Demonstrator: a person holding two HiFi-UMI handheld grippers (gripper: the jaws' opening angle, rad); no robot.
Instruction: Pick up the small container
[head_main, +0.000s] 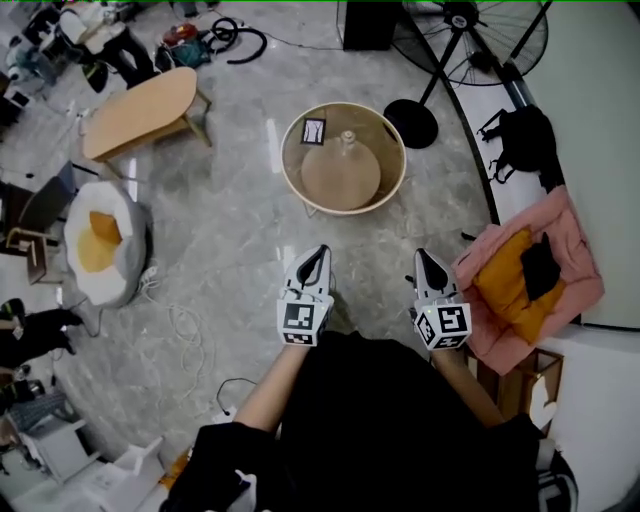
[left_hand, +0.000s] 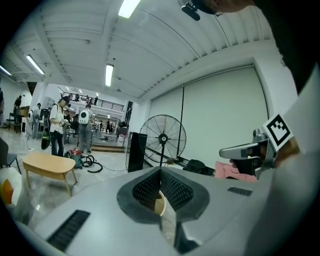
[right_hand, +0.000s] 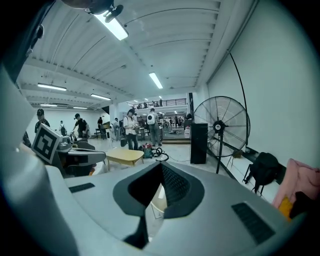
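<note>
Grey marble floor bears a round tub with a black-patterned card — left tongs and right tongs closed, empty.

Place: you're in a big open workshop hall | Signs: ceiling strip lights, tall pedestal fan, cables on the stone floor (other people farther back)

Floor: polished stone, glossy, reflecting lights. Low table: pale wood, smooth, matt. Round tub: light wood rim. Blanket: soft pink cloth. Fan: black metal wire guard. Left gripper and right gripper: matt grey plastic shells, black ribbed pads.
</note>
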